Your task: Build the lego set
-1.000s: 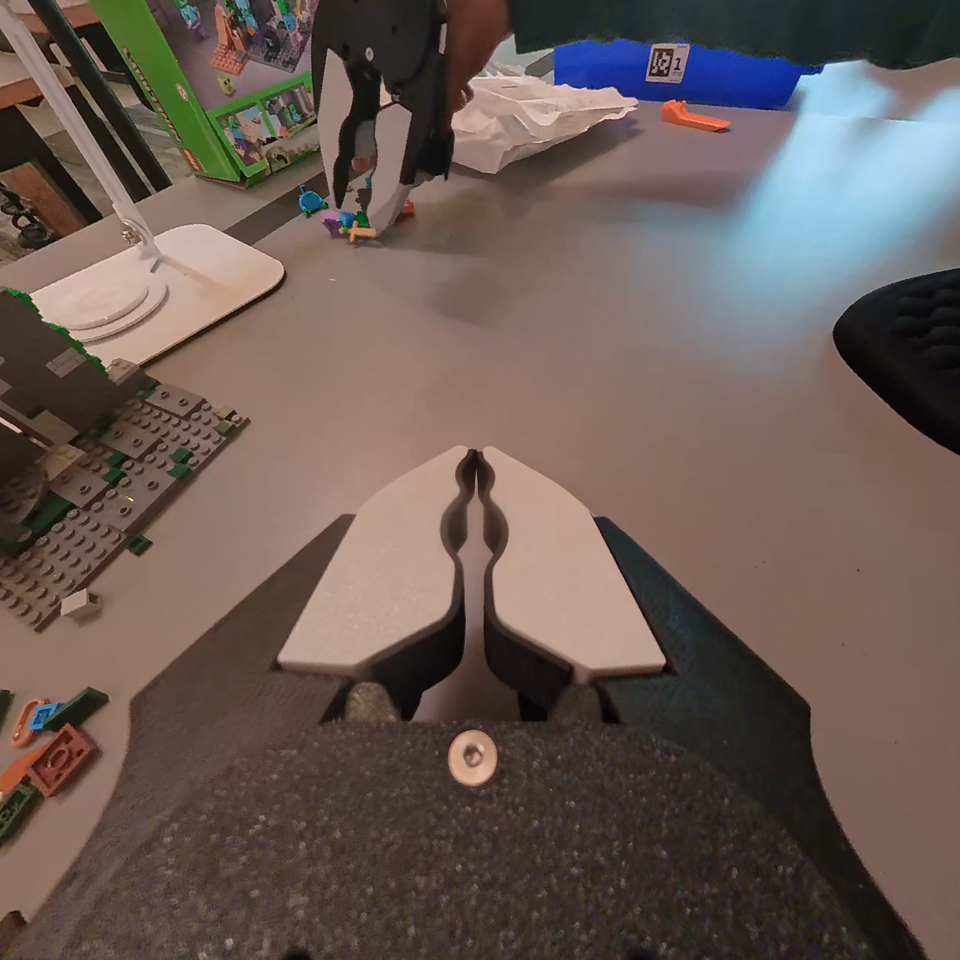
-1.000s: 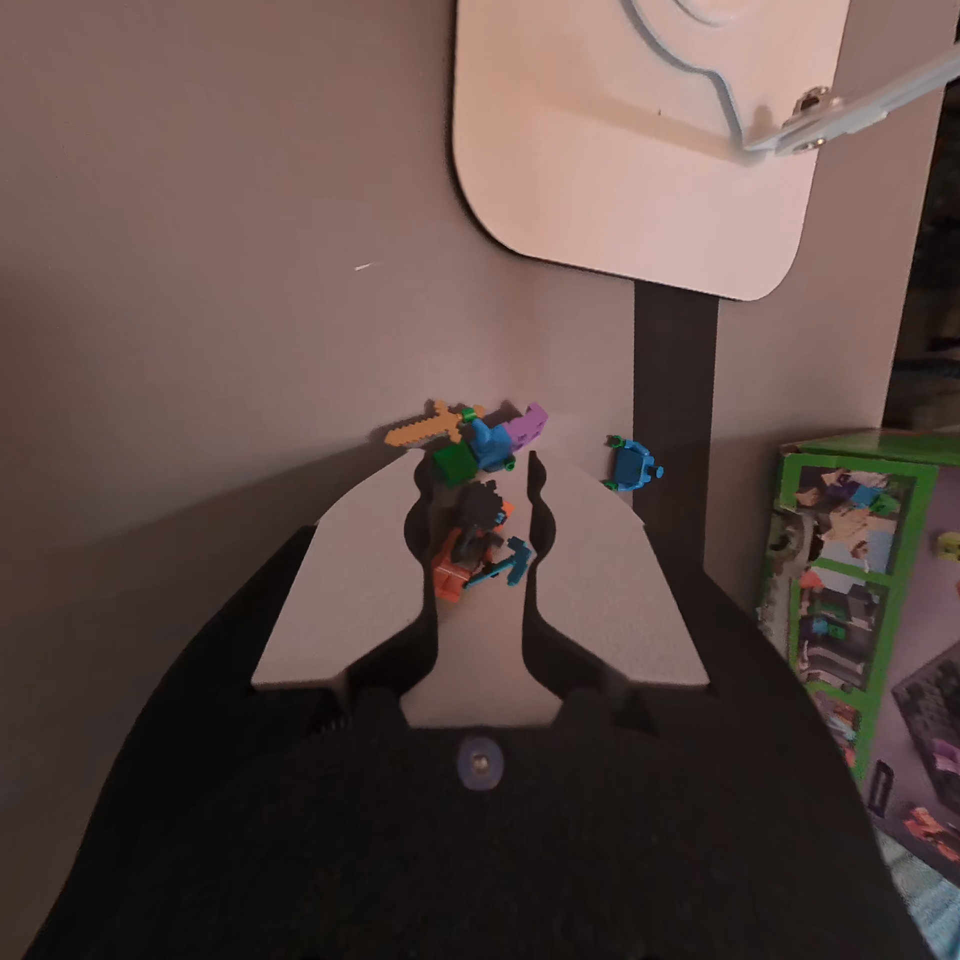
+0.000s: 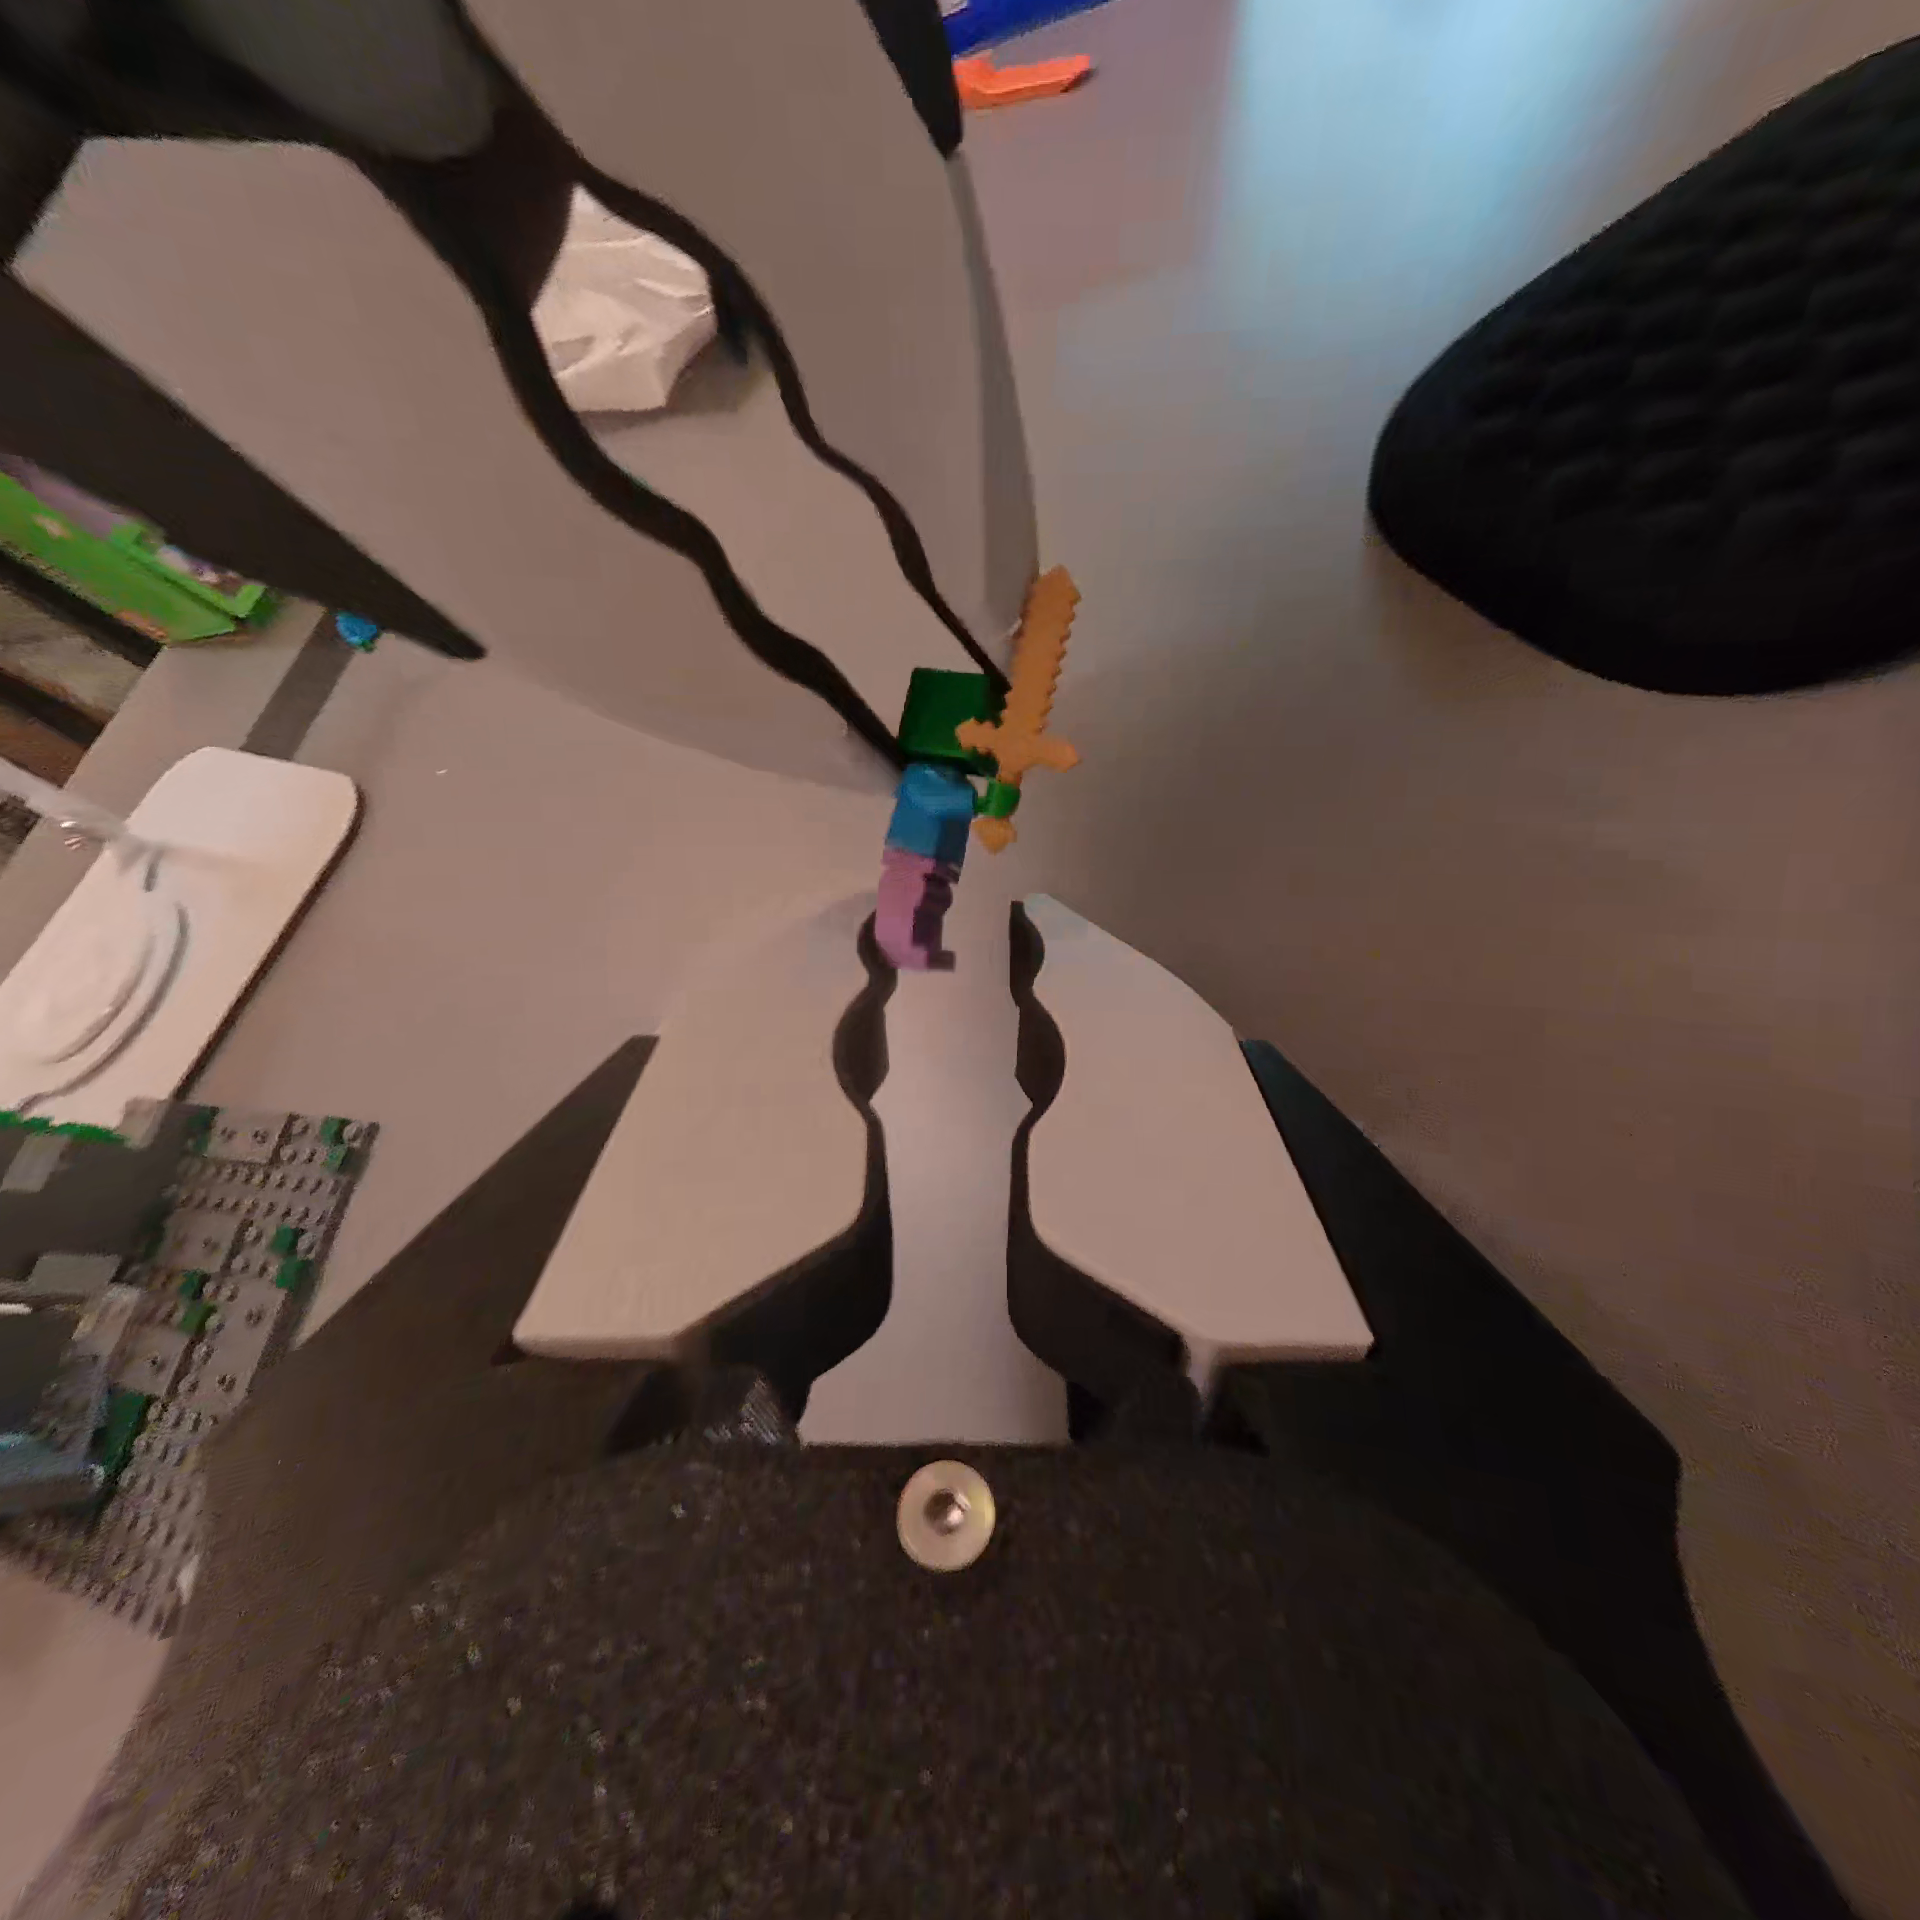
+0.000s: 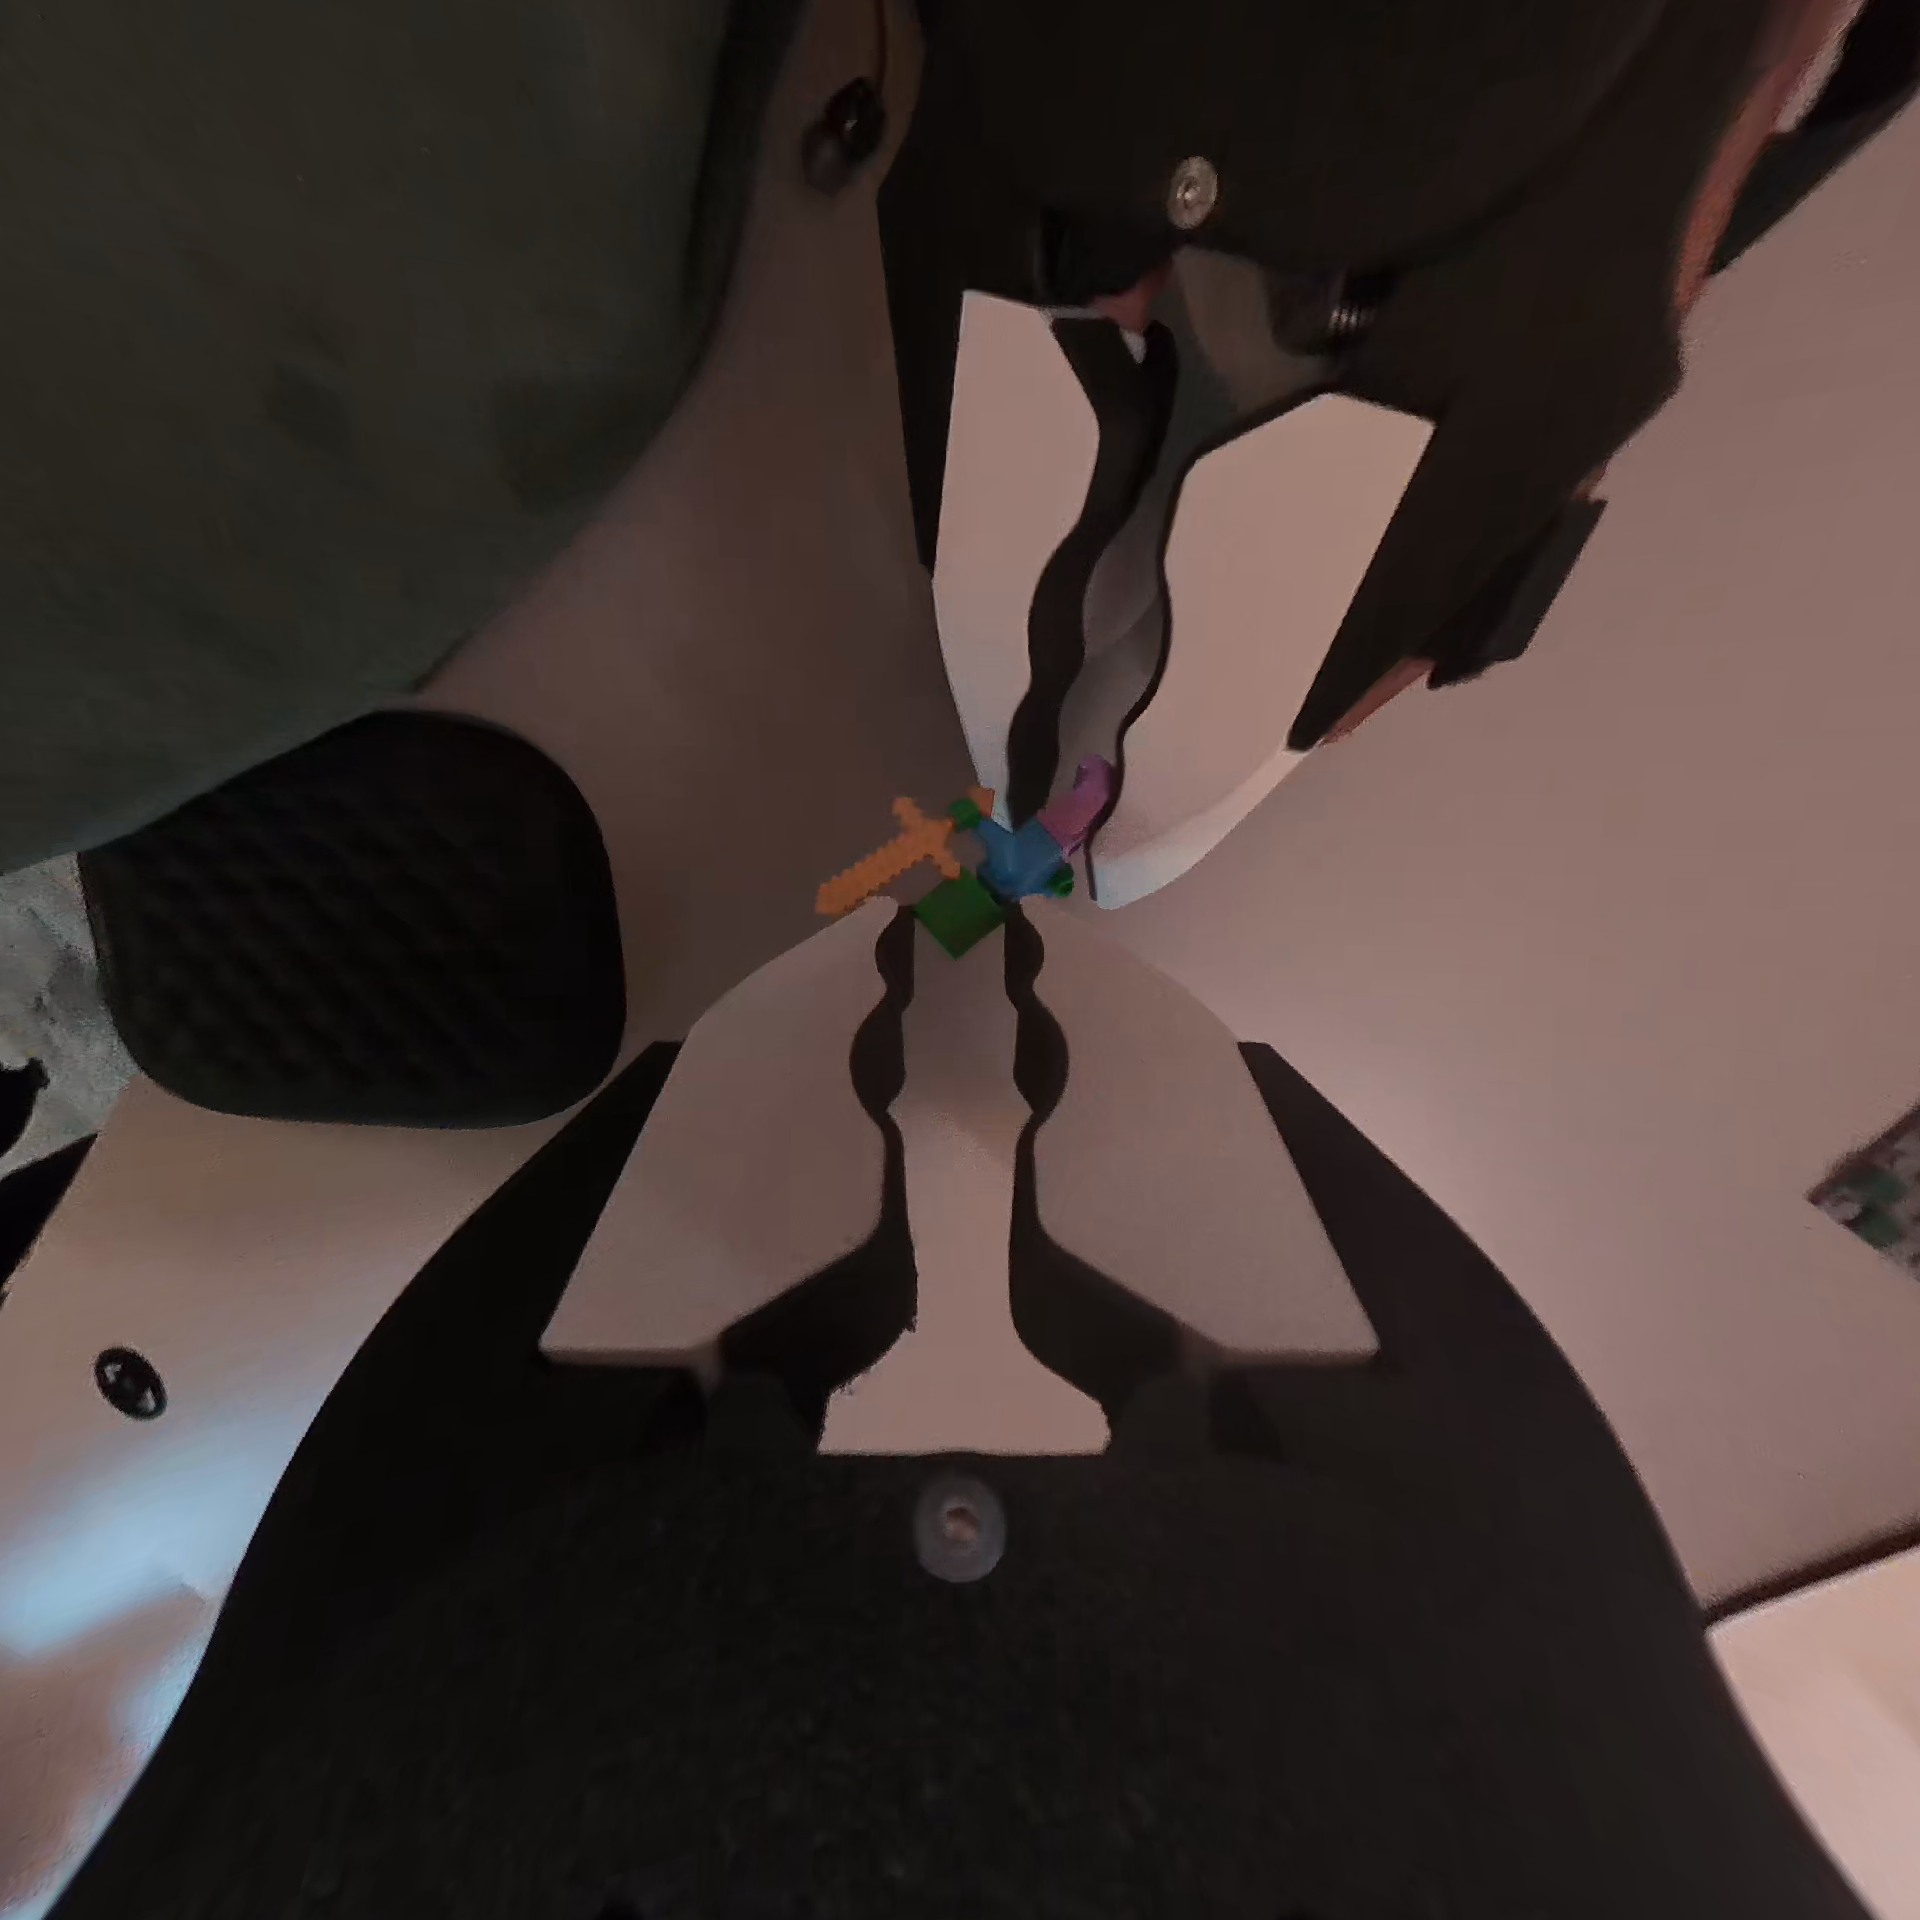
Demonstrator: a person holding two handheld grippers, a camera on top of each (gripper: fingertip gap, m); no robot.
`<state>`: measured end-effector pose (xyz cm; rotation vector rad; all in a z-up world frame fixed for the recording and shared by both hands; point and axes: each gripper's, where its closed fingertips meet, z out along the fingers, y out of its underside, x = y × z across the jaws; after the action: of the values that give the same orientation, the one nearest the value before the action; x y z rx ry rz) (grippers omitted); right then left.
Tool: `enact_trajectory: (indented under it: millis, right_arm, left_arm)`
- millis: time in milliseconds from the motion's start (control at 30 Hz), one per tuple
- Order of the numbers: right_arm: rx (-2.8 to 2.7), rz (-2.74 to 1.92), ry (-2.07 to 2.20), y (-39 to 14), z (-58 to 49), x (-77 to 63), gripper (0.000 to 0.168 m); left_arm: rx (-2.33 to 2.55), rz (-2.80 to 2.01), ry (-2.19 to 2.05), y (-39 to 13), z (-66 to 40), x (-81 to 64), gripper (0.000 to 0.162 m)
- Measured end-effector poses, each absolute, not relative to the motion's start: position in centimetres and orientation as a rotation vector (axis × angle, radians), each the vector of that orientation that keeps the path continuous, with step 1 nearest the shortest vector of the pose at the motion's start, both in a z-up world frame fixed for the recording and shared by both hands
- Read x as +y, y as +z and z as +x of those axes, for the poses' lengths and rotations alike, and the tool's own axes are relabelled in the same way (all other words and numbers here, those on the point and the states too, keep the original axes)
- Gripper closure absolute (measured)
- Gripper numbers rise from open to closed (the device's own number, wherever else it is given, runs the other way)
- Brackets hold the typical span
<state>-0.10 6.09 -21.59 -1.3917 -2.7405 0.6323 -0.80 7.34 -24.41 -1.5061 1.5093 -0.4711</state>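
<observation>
Right gripper [image 4: 958, 920] clamps green head of minifigure [image 3: 930, 821]; figure held above table [image 3: 1351, 1039]. Left gripper [image 3: 940, 914] parted, fingertips flanking figure's purple legs, contact unclear. Orange sword [image 3: 1023, 701] in figure's hand. Left of figure: white lamp base [image 3: 156, 935], grey baseplate build [image 3: 177, 1299].

Minifigure [image 3: 928, 826]: green head, blue torso, purple legs; sword [image 3: 1023, 701] orange; tool fingers [image 3: 717, 1174] grey.
</observation>
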Motion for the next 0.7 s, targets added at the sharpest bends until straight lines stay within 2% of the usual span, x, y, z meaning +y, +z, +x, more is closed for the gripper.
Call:
enact_trajectory:
  millis: [100, 500, 700]
  right_arm:
    - [-2.806, -1.368, 0.591, -21.7, -0.2, 5.2, 0.152]
    - [-2.983, -1.392, 0.56, -22.5, 0.7, 3.3, 0.152]
    - [-3.016, -1.422, 0.683, -22.3, 0.9, 2.8, 0.152]
  left_arm:
    - [1.534, -1.486, -0.473, -24.2, -0.8, 6.7, 0.151]
    - [1.651, -1.482, -0.566, -25.2, -0.1, 4.2, 0.151]
    - [1.66, -1.421, -0.555, -25.1, 0.1, 3.8, 0.153]
